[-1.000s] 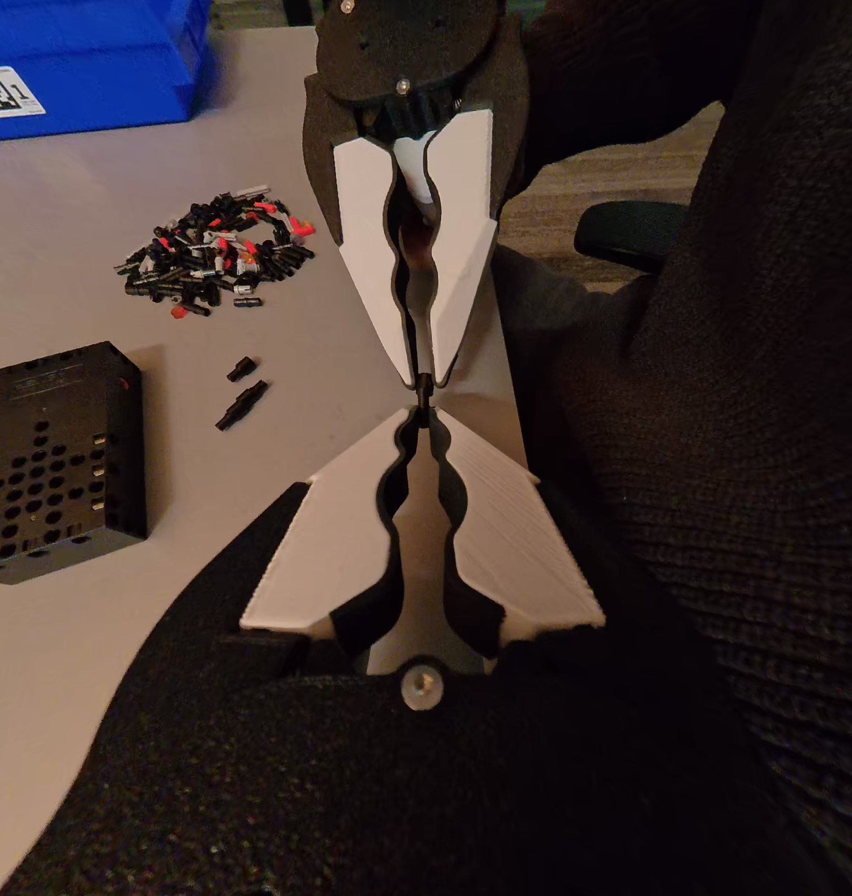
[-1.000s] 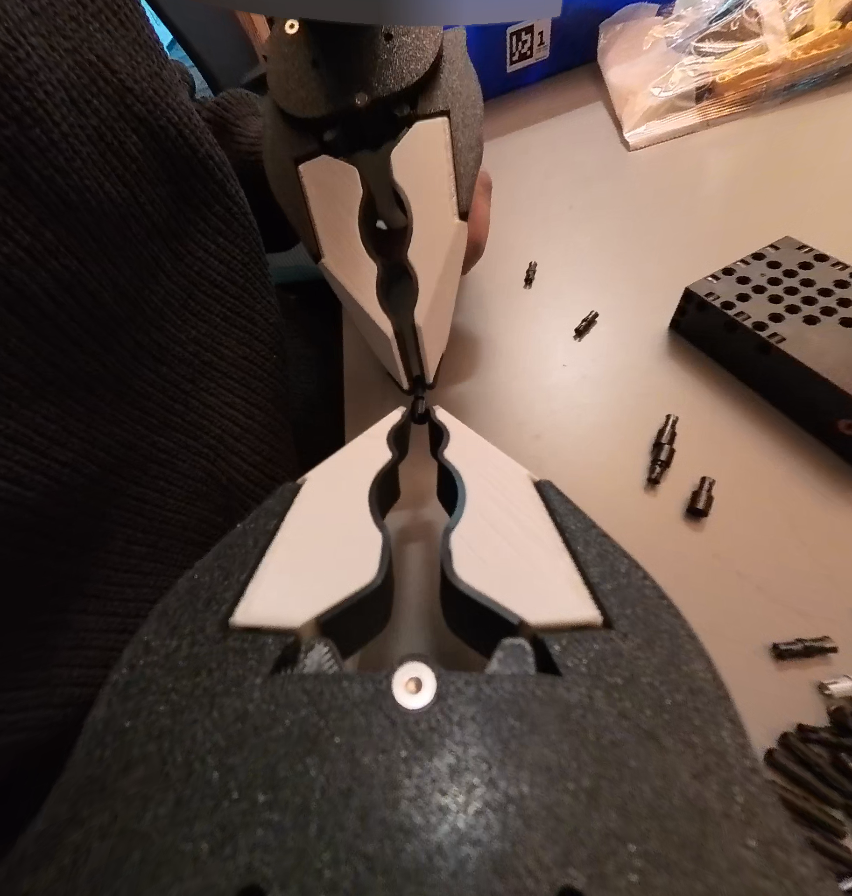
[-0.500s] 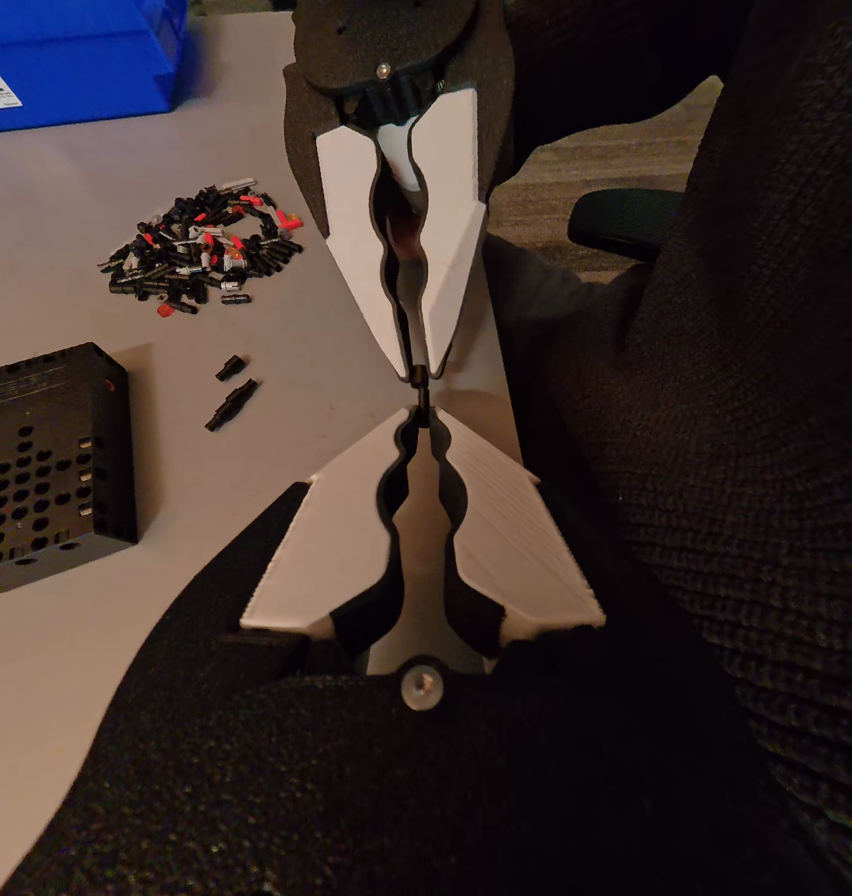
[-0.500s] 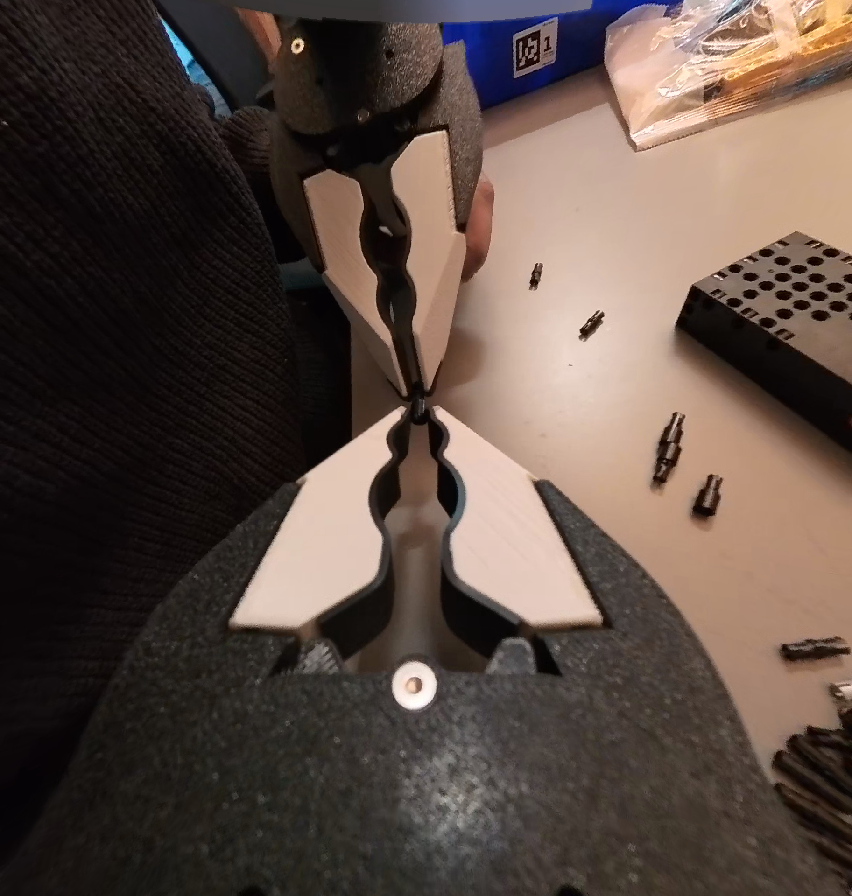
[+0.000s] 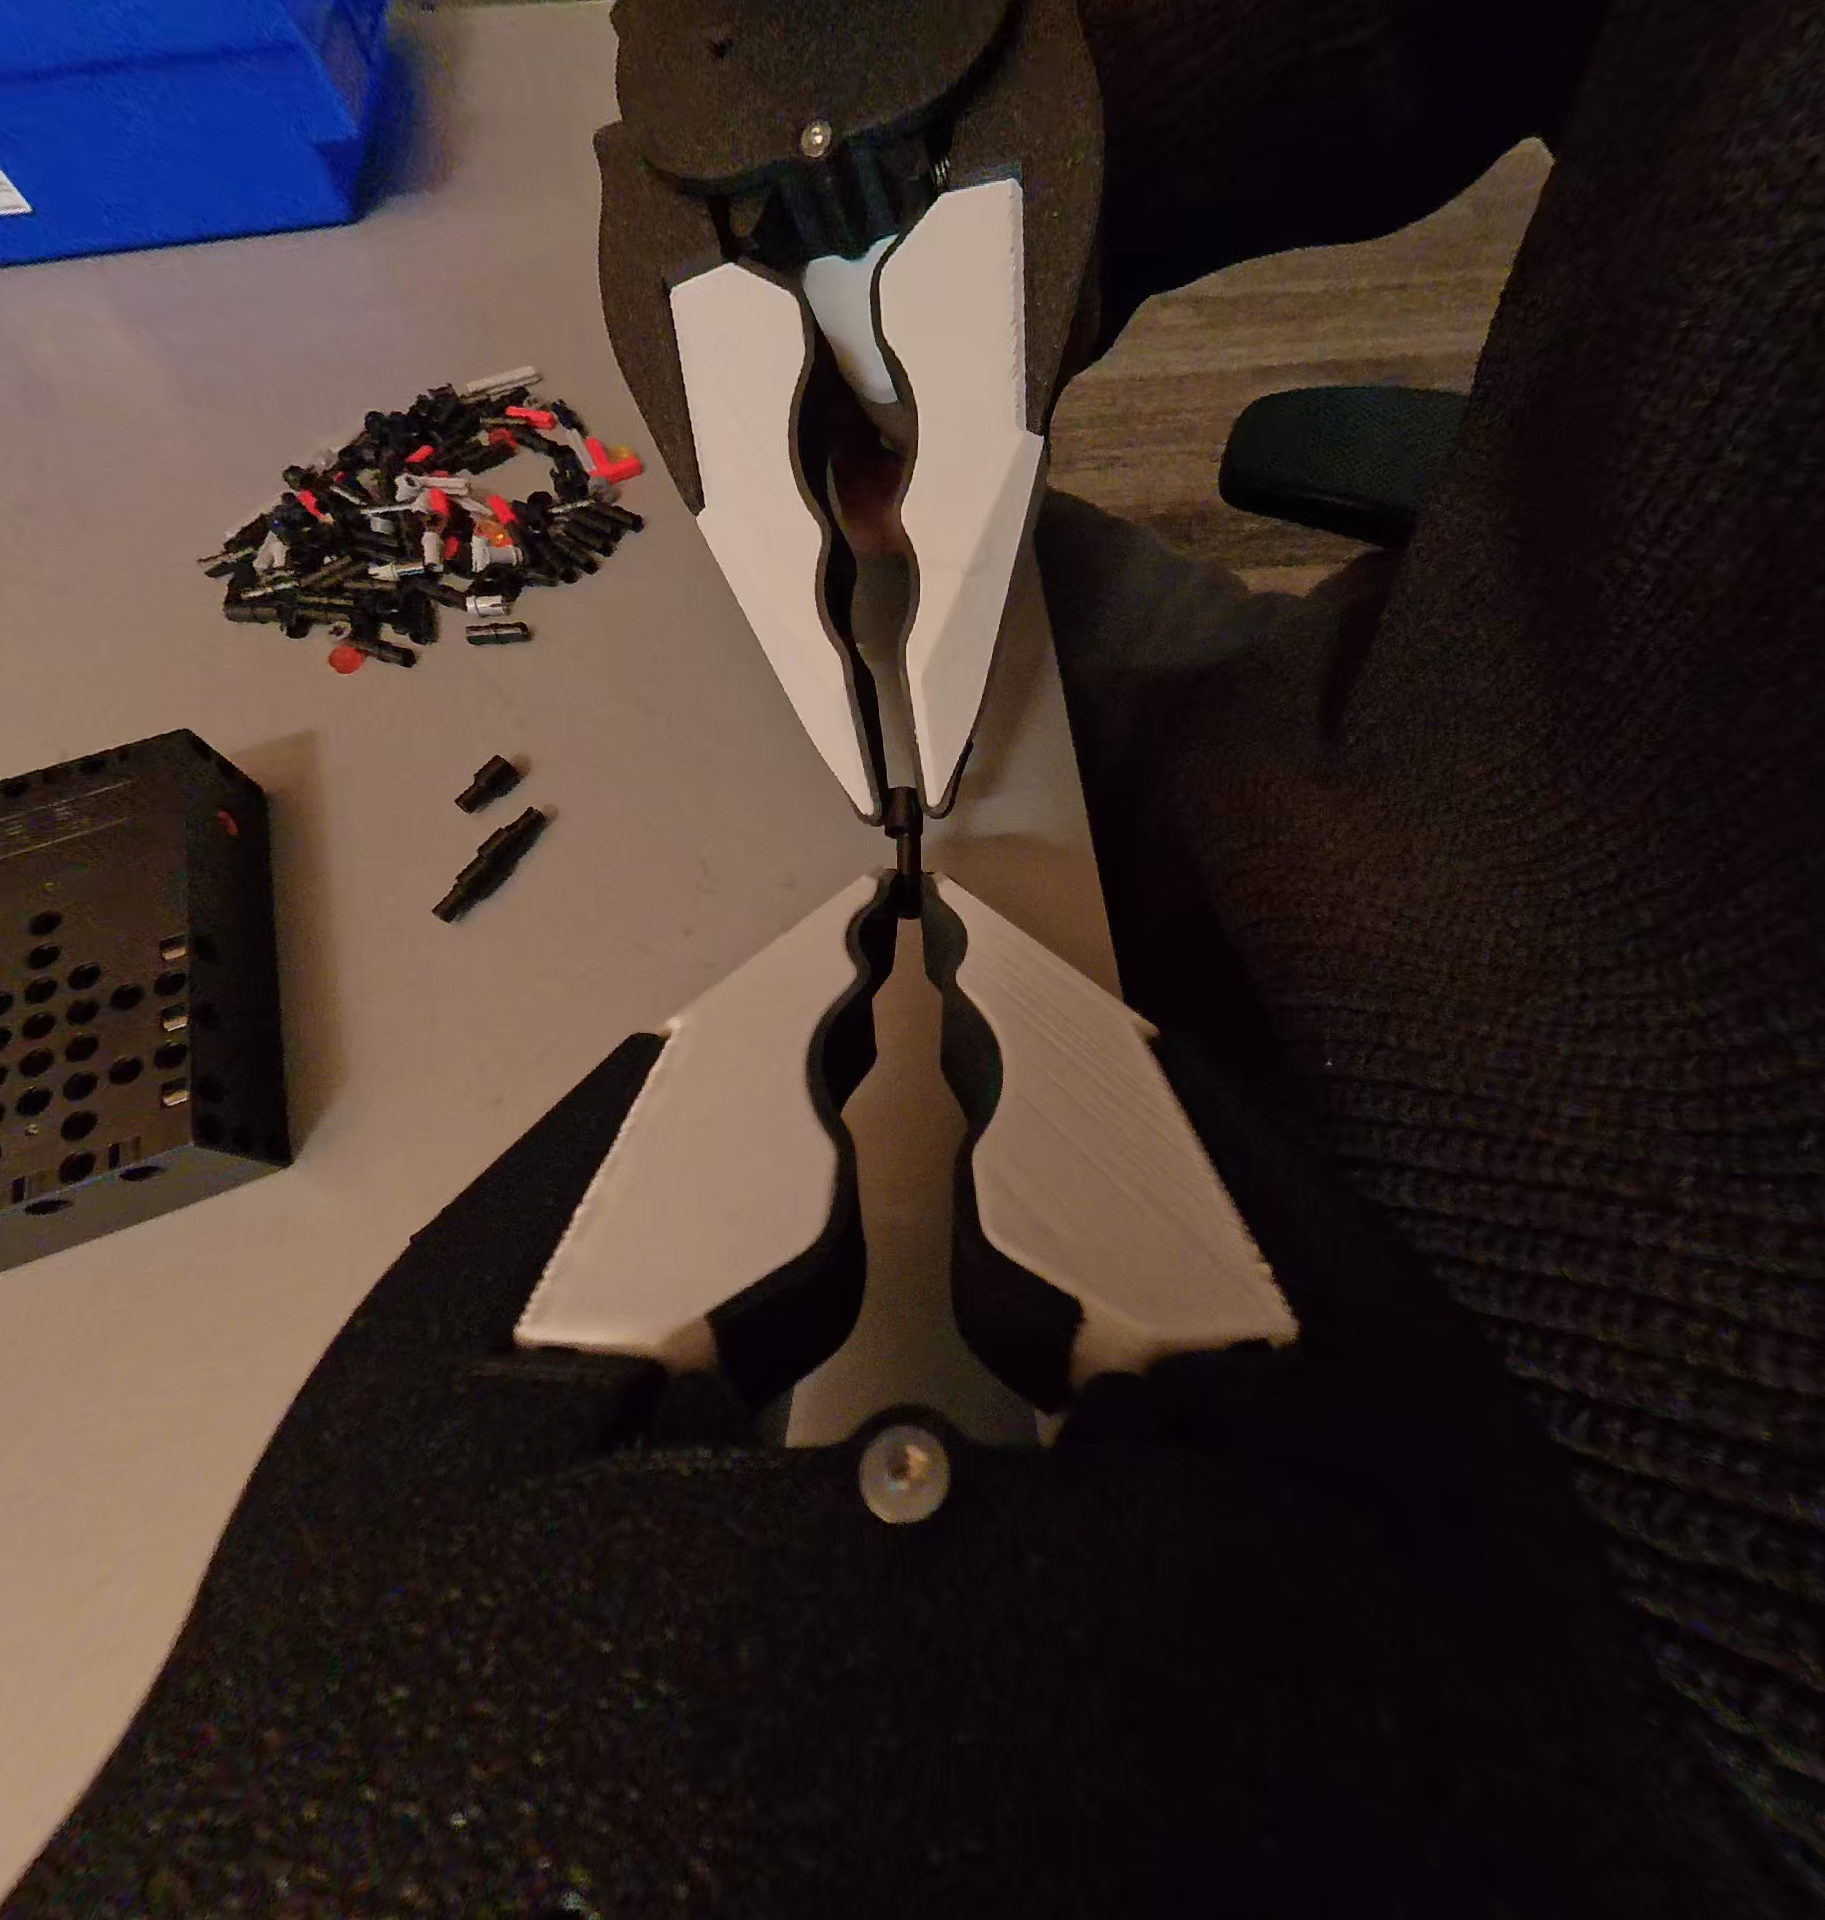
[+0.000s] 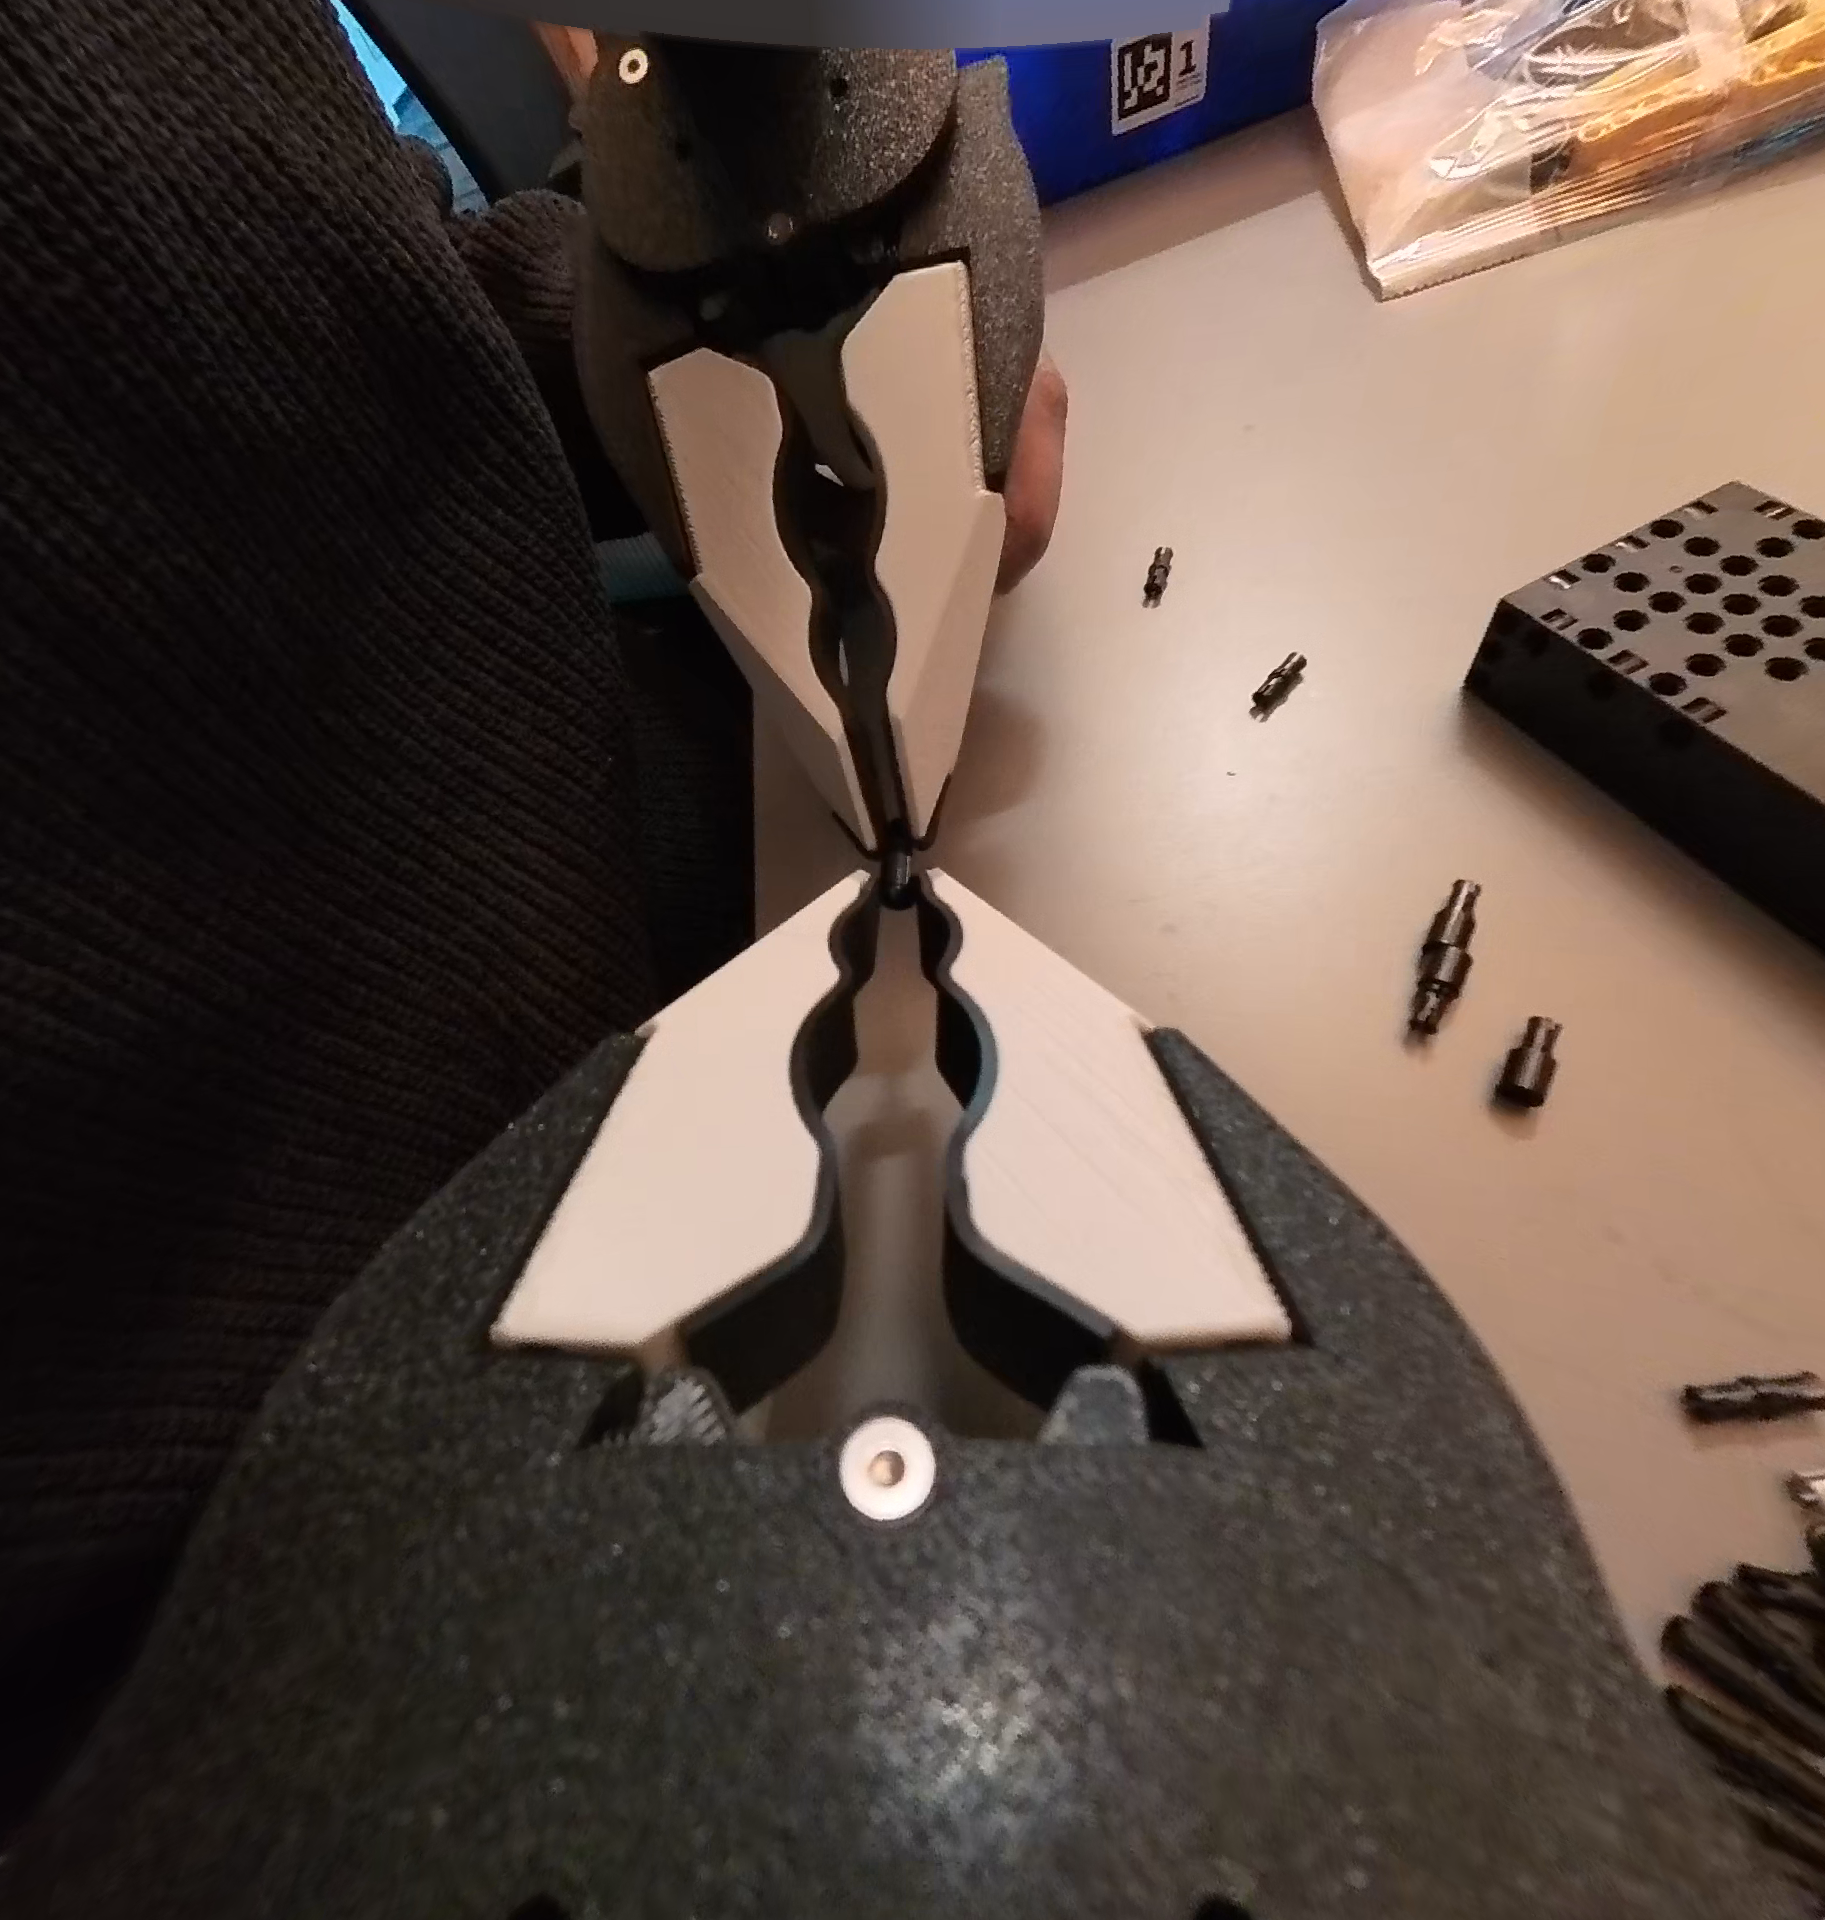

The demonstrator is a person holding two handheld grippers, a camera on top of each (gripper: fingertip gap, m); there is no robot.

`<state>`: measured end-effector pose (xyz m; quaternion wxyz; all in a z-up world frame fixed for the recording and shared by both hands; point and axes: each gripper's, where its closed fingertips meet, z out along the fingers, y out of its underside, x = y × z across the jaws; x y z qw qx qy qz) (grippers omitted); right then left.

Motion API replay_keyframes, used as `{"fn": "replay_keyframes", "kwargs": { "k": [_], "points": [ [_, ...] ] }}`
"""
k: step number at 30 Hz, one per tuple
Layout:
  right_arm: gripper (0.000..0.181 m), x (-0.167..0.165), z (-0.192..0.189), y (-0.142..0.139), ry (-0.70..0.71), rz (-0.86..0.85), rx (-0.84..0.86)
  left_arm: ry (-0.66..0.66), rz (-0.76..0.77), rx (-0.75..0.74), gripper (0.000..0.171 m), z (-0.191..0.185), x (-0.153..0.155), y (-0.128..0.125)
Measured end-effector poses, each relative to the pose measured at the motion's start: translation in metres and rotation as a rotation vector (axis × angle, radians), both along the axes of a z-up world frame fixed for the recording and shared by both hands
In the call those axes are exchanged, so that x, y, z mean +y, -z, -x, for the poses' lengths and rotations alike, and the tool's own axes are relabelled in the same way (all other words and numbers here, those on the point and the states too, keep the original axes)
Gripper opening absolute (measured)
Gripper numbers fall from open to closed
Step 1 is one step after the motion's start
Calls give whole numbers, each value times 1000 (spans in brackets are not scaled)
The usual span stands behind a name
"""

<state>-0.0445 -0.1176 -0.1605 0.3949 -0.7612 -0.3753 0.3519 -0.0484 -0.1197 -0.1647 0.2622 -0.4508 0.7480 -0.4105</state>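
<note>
My left gripper (image 5: 903,902) and my right gripper (image 6: 895,896) meet tip to tip above the table's near edge. Between them is a small black pin (image 5: 903,844), also in the right wrist view (image 6: 897,864). Each gripper is shut on one end of it. In the left wrist view the right gripper (image 5: 900,816) points toward me from above. In the right wrist view the left gripper (image 6: 895,831) does the same, with a hand behind it. Most of the pin is hidden inside the tips.
A pile of small black, red and grey pins (image 5: 420,540), two loose black pins (image 5: 490,862) and a black perforated box (image 5: 87,997) lie on the table (image 5: 627,1039). A blue bin (image 5: 149,114) and a plastic bag (image 6: 1614,125) sit farther back. A dark knit sleeve (image 5: 1510,935) is close beside the grippers. My two grippers' fingertips are within a few centimetres of each other.
Both grippers stay shut, tip to tip on the pin. The pair has drifted slightly, so the table things shift a little in view.
</note>
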Motion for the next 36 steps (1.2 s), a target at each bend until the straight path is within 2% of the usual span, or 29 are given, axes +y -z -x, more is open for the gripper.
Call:
{"fn": "replay_keyframes", "kwargs": {
  "k": [17,26,36],
  "points": [
    [7,1,0,4,0,17,-20,-9,-2,-1,2,-1,2,0],
    [7,2,0,1,-3,99,53,-12,2,-10,2,-2,3,-2],
    [7,-2,0,16,-33,92,-63,18,-11,80,2,-2,-1,12]
  ]
}}
